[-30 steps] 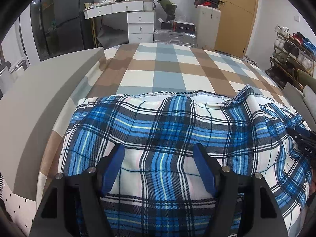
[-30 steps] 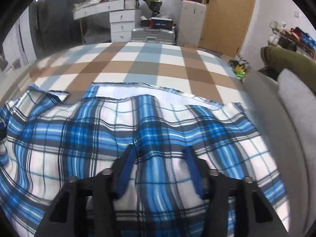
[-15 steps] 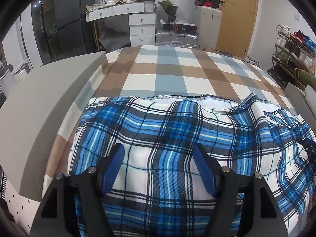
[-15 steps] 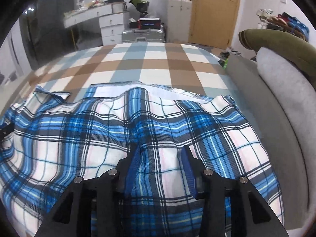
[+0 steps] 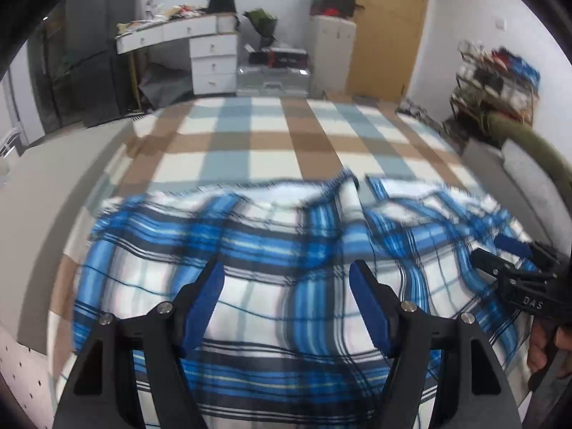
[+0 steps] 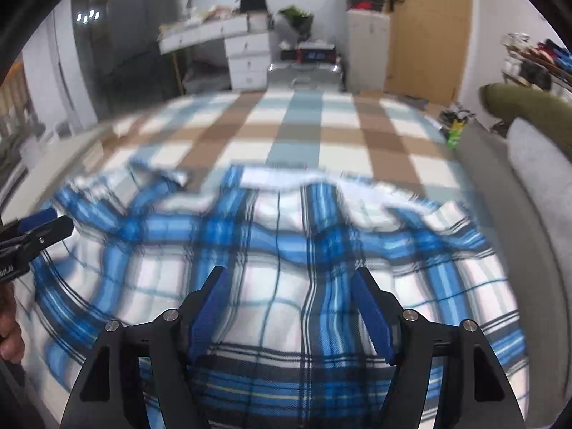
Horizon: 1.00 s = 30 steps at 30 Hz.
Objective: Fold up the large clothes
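Right tongs (image 6: 287,304) opening, released one plaid garment (image 6: 286,250); left tongs (image 5: 286,300) apart.

White walls, wooden door (image 5: 388,28) at back right with a handle (image 6: 392,0). White desk with drawers (image 5: 213,59) along the far wall, cluttered top. Dark fridge (image 5: 89,57) at left. Silver suitcase (image 5: 273,80) on the floor beside the drawers, white cabinet (image 5: 331,55) next to the door with boxes stacked on top. Shoe rack (image 5: 497,78) at right wall. Bed covered in a brown, grey-blue and white checked sheet (image 5: 271,143). Grey padded edge (image 6: 500,193) on the right, olive cushion (image 6: 532,107) above it. Even indoor light.
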Tool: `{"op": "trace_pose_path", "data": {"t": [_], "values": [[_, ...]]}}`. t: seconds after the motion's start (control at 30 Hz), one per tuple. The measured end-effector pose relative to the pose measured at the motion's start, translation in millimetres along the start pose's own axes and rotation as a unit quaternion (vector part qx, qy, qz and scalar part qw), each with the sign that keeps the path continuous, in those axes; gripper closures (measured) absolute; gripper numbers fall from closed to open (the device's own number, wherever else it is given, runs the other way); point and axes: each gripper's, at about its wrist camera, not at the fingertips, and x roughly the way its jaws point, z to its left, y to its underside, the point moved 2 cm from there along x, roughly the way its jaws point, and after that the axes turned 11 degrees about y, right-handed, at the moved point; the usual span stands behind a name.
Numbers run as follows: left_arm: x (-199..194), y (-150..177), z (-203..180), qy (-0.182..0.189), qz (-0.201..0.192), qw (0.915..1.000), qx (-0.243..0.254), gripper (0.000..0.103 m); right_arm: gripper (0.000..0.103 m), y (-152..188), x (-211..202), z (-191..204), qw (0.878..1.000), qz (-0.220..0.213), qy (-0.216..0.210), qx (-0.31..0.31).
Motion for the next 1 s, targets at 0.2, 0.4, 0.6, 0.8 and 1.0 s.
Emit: {"op": "trace_pose_path", "data": {"t": [0.2, 0.4, 0.6, 0.8, 1.0], "values": [[22.4, 12.3, -10.2, -0.053, 0.020, 0.9981, 0.027, 0.034, 0.031, 13.1, 4.7, -5.4, 0.999, -0.002, -0.011, -0.031], [-1.3, 15.5, -14.3, -0.049, 0.001, 0.9985, -0.022, 0.034, 0.031, 9.3, -10.3, 1.6, 0.999, -0.001, 0.008, -0.046], [-14.5, 30.5, -40.7, -0.021, -0.024, 0.9994, 0.015, 0.034, 0.031, 8.2, -30.8, 16.8, 0.999, -0.013, 0.001, -0.046], [7.7, 41.7, -33.0, -0.014, 0.001, 0.9999, 0.001, 0.034, 0.030, 27.2, -12.1, 16.9, 0.999, 0.035, 0.002, -0.026], [3.9, 42.9, -35.3, -0.004, -0.004, 1.0000, 0.001, 0.032, 0.028, 25.4, -16.9, 4.2, 0.998, 0.049, 0.025, -0.010]]}}
